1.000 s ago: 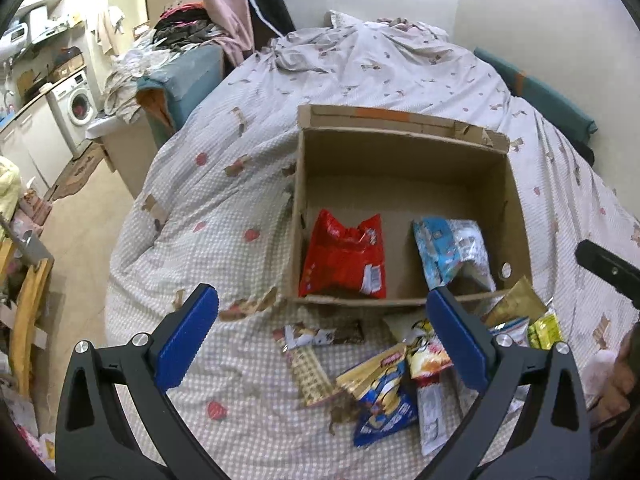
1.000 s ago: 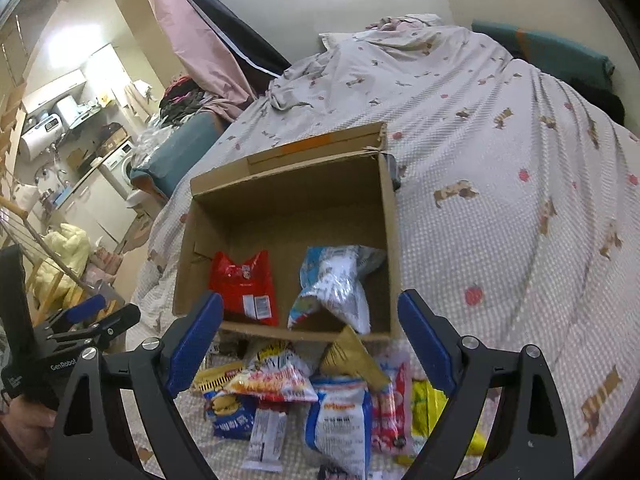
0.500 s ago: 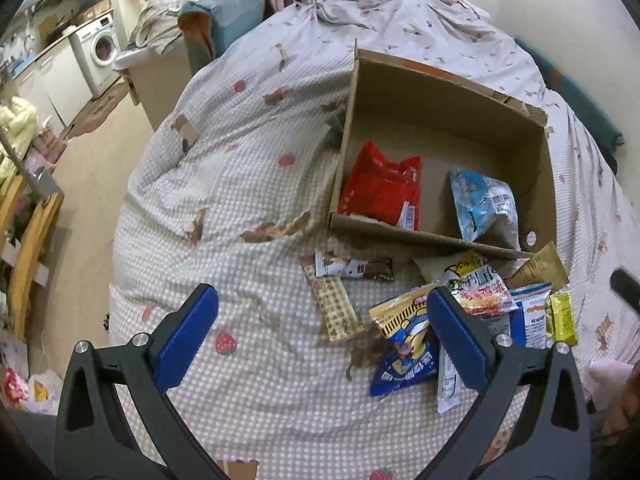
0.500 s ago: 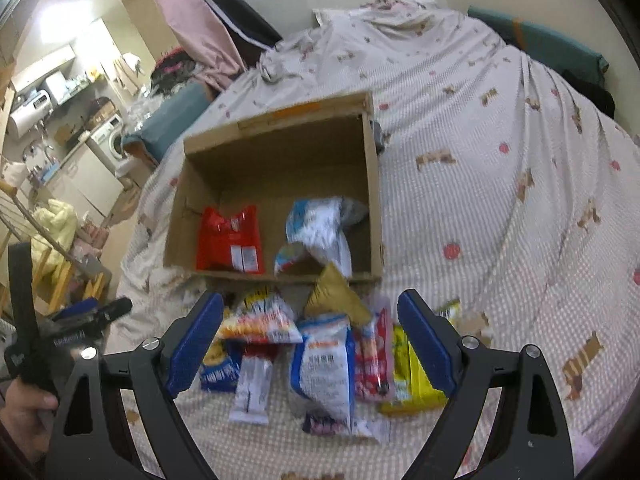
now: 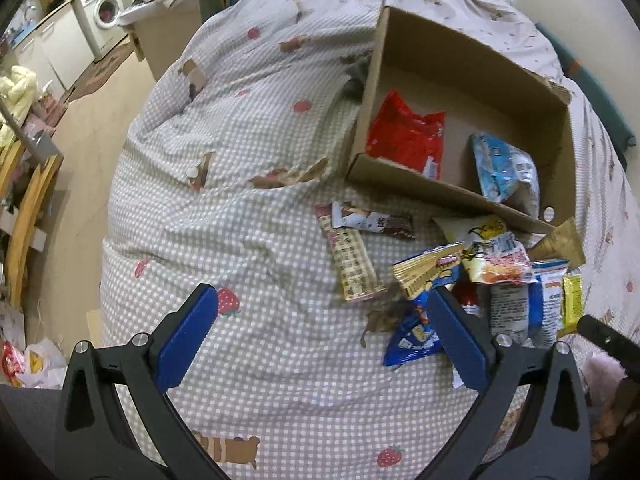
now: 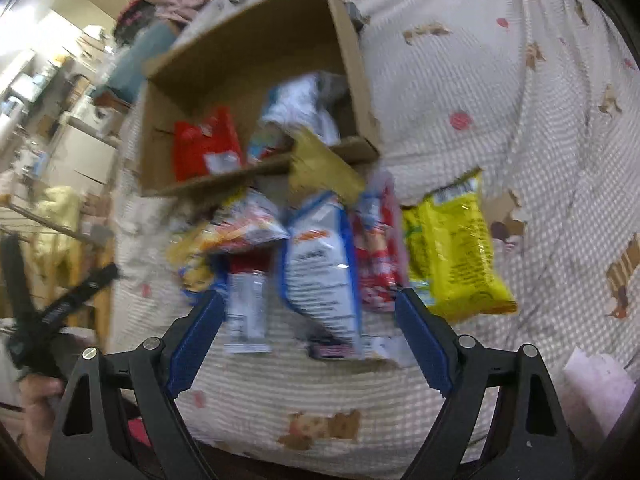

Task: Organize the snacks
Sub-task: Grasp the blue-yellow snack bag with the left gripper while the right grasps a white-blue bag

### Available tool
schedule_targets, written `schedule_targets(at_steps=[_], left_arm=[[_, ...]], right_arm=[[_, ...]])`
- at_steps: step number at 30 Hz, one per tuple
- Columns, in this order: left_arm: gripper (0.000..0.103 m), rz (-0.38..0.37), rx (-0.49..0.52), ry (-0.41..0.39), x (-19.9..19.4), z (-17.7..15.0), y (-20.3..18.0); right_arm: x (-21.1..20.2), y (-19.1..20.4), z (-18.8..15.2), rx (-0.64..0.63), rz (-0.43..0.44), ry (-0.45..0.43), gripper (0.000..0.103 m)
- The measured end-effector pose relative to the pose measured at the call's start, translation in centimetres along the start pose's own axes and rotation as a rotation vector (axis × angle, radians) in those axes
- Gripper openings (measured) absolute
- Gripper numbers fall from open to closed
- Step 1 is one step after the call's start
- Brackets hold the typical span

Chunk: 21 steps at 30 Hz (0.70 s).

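Cardboard box [image 5: 472,60] sits on the checked bedspread [image 5: 248,168], holding a red snack bag [image 5: 406,138] and a pale blue one [image 5: 502,170]. More packets, among them a yellow pack [image 6: 452,248], lie just before it. Left gripper [image 5: 324,334] and right gripper [image 6: 308,330] hover spread, empty.

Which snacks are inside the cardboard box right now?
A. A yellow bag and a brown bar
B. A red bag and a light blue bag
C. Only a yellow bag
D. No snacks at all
B: the red bag and the light blue bag lie inside the cardboard box, while the yellow bag and the rest lie on the bed outside it.
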<state>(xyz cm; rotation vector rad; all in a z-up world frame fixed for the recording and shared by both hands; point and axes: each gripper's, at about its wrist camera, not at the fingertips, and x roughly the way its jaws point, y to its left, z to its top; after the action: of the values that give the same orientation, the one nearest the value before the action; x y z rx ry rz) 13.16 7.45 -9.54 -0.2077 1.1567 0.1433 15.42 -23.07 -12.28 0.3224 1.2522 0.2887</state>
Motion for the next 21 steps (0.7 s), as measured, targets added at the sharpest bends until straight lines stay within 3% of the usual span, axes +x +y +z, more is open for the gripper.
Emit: schedule_targets(at_steps=[6,10,12,16,21], left_arm=[[0.103,0.010,-0.051,0.039,1.2,0.0,0.8],[0.102,0.014,-0.070,0.039,1.6,0.2,1.1],[0.102,0.003,-0.055,0.050,2.0,0.1,0.7],[0.088,-0.044,-0.012,0.097,3.4,-0.5,-1.0],[0.074,-0.101,0.074,0.157,5.3,-1.8,-4.5]], right_arm=[[3.0,0.4,0.5,-0.011,-0.018,0.059,0.088],[5.3,1.5,1.1,-0.038,-0.030,0.108,0.075],[6.3,2.1,1.2,-0.077,-0.091,0.127,0.063],[6.9,1.9,1.3,-0.084,-0.089,0.144,0.049],[5.5,0.9,0.9,-0.090,-0.047,0.125,0.043]])
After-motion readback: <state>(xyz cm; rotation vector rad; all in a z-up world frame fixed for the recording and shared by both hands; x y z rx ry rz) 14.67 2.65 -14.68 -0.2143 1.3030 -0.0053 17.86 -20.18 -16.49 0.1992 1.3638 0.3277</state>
